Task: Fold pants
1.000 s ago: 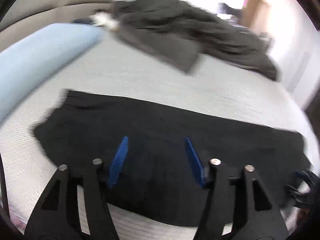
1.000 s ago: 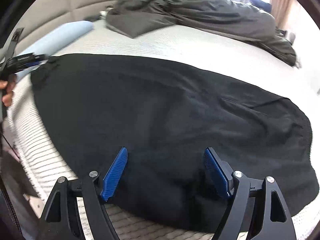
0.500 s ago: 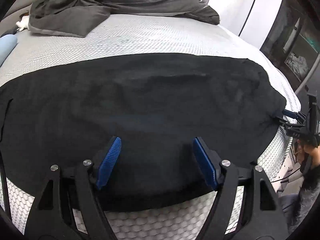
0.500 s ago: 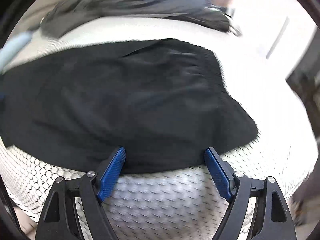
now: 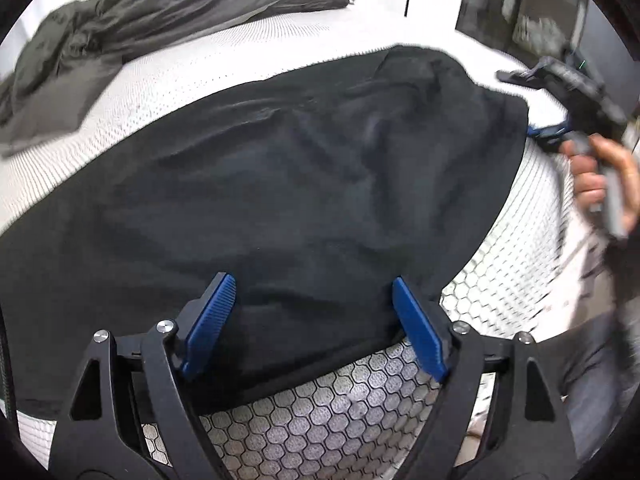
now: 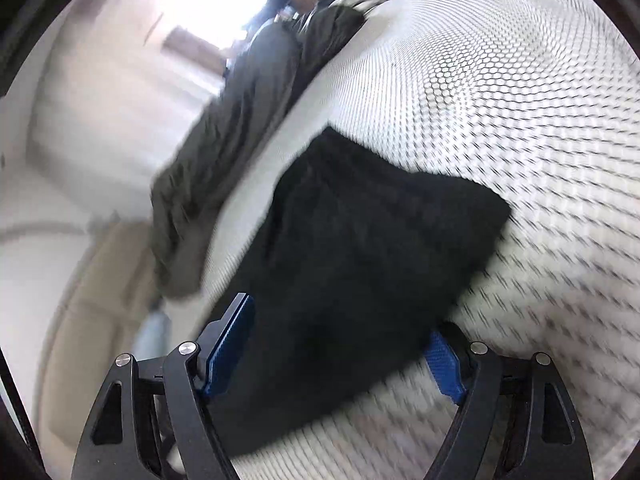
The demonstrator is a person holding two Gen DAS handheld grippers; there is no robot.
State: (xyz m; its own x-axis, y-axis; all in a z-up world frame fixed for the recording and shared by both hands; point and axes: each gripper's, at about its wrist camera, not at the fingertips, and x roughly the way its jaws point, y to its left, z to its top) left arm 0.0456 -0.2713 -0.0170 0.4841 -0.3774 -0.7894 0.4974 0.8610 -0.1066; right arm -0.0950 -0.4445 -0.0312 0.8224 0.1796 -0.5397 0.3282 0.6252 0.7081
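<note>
The black pants [image 5: 280, 184] lie spread flat on the white honeycomb-patterned bed [image 5: 352, 404]. My left gripper [image 5: 316, 316] is open, its blue pads over the near edge of the pants, holding nothing. My right gripper [image 6: 340, 340] is open too, tilted, with the waist end of the pants [image 6: 360, 248] between and beyond its fingers. In the left wrist view the right gripper [image 5: 560, 120] shows at the far right end of the pants, held in a hand [image 5: 604, 188].
A crumpled dark grey duvet [image 5: 140, 40] lies at the back of the bed; it also shows in the right wrist view [image 6: 240, 140]. A beige headboard [image 6: 92, 320] stands behind. The bed edge [image 5: 520, 320] drops off at the right.
Both grippers have swung to the right along the pants toward the waist end. The right wrist view has rolled and blurred. Both stay open.
</note>
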